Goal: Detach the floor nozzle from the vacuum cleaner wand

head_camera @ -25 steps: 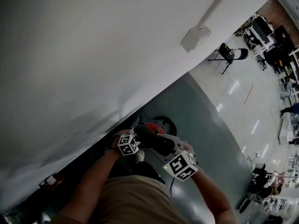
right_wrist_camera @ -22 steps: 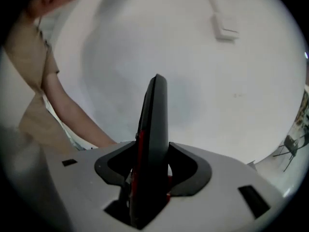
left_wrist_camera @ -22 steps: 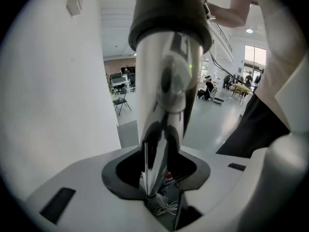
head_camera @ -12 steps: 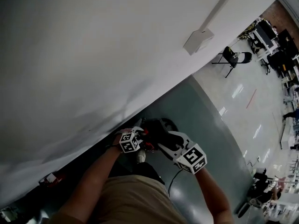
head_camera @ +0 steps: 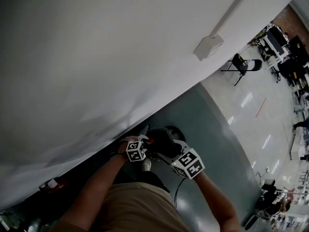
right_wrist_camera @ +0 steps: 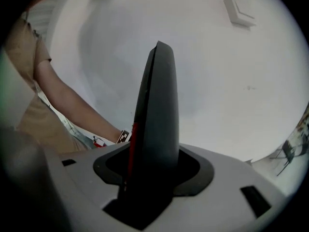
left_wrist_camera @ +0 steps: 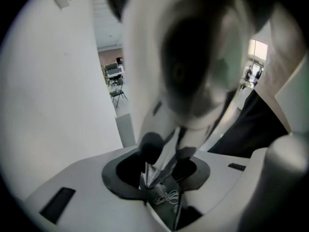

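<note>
In the head view both grippers meet low against the wall, over a black and red vacuum piece. My left gripper comes in from the left. In the left gripper view it is shut on a pale, blurred tube, the vacuum wand, which rises from between its dark fingers. My right gripper comes in from the right. In its own view a tall dark nozzle piece with a red stripe stands between its jaws, which have just been opening. The pads are hidden behind the piece.
A white wall fills most of the head view, with a box mounted on it. The grey floor runs right towards a folding chair and distant desks. A thin cable trails by the person's leg.
The right gripper swung out to the right, then came back in close to the black piece. The left gripper has stayed where it was.
</note>
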A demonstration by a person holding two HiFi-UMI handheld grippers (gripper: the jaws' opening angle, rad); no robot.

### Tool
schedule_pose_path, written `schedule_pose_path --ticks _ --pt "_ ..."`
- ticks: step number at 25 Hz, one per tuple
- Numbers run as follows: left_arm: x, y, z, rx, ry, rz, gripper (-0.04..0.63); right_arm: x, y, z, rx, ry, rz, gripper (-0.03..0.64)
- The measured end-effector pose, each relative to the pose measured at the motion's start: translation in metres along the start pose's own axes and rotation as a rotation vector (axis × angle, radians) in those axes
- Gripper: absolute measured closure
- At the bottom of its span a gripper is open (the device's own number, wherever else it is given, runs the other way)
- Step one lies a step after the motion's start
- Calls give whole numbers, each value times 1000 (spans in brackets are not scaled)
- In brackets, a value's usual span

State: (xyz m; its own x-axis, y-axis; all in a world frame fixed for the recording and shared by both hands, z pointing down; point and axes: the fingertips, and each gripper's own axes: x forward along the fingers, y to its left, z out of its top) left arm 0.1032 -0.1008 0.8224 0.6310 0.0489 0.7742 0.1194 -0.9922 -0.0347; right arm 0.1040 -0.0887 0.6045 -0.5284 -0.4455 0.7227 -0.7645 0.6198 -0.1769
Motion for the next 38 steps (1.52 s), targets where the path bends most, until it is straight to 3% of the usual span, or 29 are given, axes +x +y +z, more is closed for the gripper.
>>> schedule_pose_path --ticks 3,4,6,7,8,10,11,13,15,17,19,20,23,27,31,34,38 --pt "-4 4 1 -83 -46 12 451 -2 23 4 -214 3 -110 379" --pt "-6 5 2 -89 -53 21 451 -2 20 2 -195 -8 -103 379" --pt "-7 4 1 -78 -63 26 451 -4 2 -2 -20 -42 -40 380" --pt "-6 2 2 -62 -61 20 452 -6 -1 -2 18 -47 -22 380" --pt "-5 -1 4 -45 -56 11 452 -8 6 0 -40 -36 -26 380" --pt "-5 -1 5 -29 -49 15 451 -16 33 8 -282 -16 -43 380" --pt "-8 5 1 -41 -48 33 453 -21 35 13 -294 -41 -29 380" --pt "-17 22 -20 -88 -39 71 453 -39 -5 24 -40 -149 -12 380" --pt "-30 36 -42 -142 -16 97 451 -70 -60 29 190 -243 -78 380" --pt "-42 52 -60 -259 -3 155 451 -104 -85 35 303 -327 -116 380" --pt "-54 69 -81 -499 -19 252 435 -121 -83 36 366 -395 -96 380" --pt "-60 75 -91 -651 -43 302 378 -122 -78 32 371 -408 -85 380" --pt "-80 85 -110 -1030 -149 407 277 -106 -53 10 339 -378 -72 380" --pt "-98 101 -133 -1398 -328 464 227 -80 -32 -15 390 -365 -28 380" --pt "-119 106 -142 -1588 -416 477 227 -73 -26 -32 437 -387 -12 380" --pt "-137 102 -132 -1709 -529 457 227 -78 -34 -44 482 -411 -9 380" --pt "-166 96 -111 -1628 -538 445 227 -90 -45 -42 523 -423 -7 380"
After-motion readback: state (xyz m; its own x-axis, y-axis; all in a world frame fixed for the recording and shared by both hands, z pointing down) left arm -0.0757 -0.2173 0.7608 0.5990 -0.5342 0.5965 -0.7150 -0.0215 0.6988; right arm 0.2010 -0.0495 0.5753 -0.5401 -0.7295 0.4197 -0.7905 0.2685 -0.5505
